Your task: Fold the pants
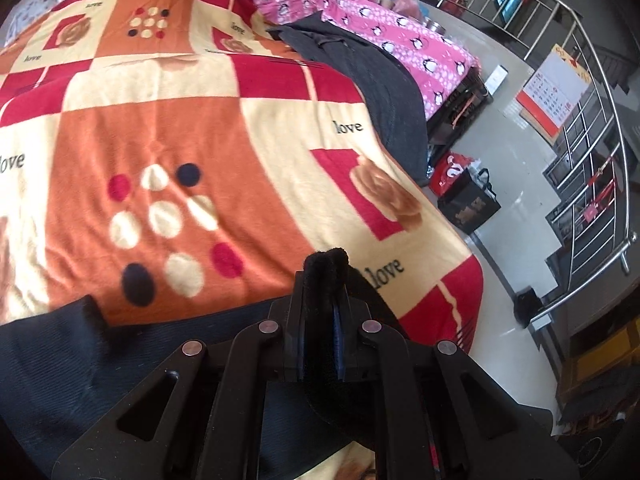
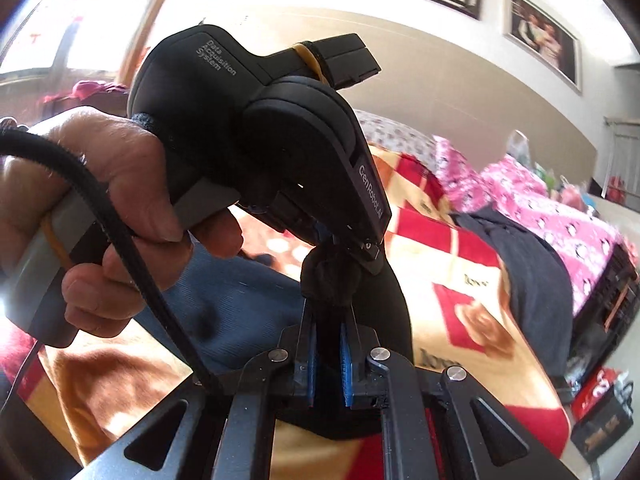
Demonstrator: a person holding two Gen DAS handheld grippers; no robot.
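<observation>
Dark pants [image 1: 52,364] lie across the near part of a checked red, orange and cream blanket [image 1: 168,128]. My left gripper [image 1: 325,270] is shut on a bunched fold of the pants' fabric that pokes out above its tips. In the right wrist view, my right gripper [image 2: 330,308] is shut on a wad of the same dark pants [image 2: 240,312]. Just beyond it a hand [image 2: 100,184] holds my left gripper [image 2: 362,250], whose tips pinch the cloth right beside the right one's. Both hold the fabric a little above the blanket.
A second dark garment [image 1: 360,68] lies at the bed's far right edge beside a pink penguin-print quilt [image 1: 400,36]. Past the bed edge are the floor, a black bag [image 1: 470,204], a red bag [image 1: 452,172] and a metal stair railing [image 1: 592,168].
</observation>
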